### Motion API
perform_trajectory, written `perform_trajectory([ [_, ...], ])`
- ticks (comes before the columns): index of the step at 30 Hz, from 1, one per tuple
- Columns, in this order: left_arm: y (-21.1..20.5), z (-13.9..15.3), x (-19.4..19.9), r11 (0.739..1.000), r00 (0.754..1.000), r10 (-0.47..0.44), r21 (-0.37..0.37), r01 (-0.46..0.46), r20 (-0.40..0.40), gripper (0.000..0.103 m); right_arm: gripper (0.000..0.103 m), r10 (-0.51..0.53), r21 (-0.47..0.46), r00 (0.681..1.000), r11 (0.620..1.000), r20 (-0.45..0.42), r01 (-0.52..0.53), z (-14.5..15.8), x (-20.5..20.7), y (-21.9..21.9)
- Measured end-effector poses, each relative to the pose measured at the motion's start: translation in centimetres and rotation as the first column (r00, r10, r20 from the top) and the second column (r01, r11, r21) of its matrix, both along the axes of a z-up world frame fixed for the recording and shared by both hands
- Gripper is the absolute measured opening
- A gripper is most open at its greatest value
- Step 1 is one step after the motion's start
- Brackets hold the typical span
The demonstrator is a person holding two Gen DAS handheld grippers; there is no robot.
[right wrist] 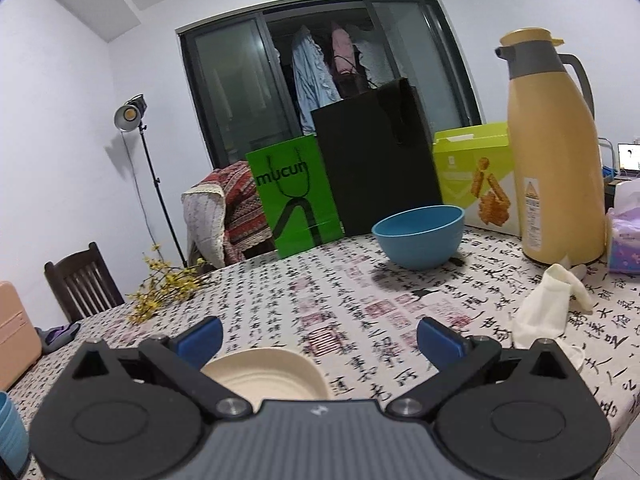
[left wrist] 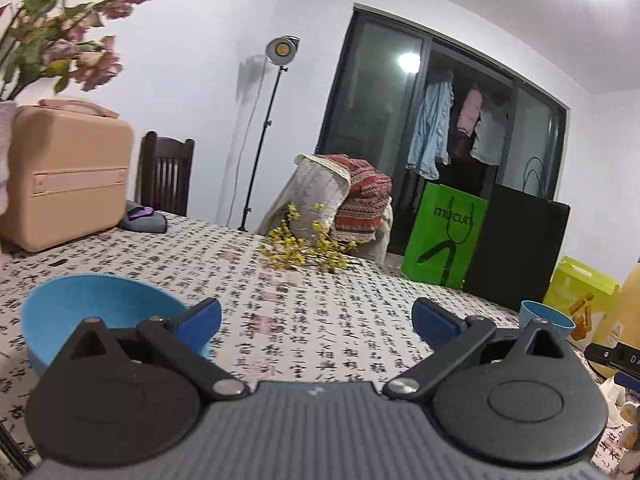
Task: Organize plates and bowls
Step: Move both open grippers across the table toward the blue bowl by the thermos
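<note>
Cream plate (right wrist: 266, 374) just under spread right tongs (right wrist: 319, 338), untouched.

A green paper bag (right wrist: 296, 200) on the counter reads "mucun" in dark letters. The tablecloth (right wrist: 380, 320) carries printed Chinese calligraphy, too distorted to read. The thermos label (right wrist: 534, 216) is illegible.

White walls, dark sliding window (right wrist: 320, 80), perhaps night outside.
</note>
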State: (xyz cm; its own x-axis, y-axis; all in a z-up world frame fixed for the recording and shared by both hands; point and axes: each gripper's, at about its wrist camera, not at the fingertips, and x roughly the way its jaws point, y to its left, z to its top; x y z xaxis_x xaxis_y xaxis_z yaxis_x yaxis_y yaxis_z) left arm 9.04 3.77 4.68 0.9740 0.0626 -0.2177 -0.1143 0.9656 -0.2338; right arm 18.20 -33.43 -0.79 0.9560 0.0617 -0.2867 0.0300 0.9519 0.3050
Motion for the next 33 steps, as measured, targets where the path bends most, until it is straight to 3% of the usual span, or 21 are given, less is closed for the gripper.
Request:
perform_trajectory([
  [12, -4.3, -0.2, 3.9, 0.996, 0.996, -0.084, 0.023, 0.085, -0.030, 0.103, 0.103, -0.044, -0.024, 0.999, 0.999, -0.019, 0.044, -0.7, 1.5, -3.9],
  [22, -7.8, -2.1, 6.8, 0.986, 0.985, -0.160, 0.026, 0.162, -0.070, 0.103, 0.103, -0.072, -0.036, 0.997, 0.997, -0.021, 0.072, -1.5, 2.3, -6.8],
  [33, -9.3, -3.6, 8.3, 0.984, 0.978, -0.176, 0.023, 0.179, -0.112, 0.103, 0.103, -0.093, -0.023, 0.995, 0.995, -0.039, 0.092, -2.9, 3.2, -8.9],
])
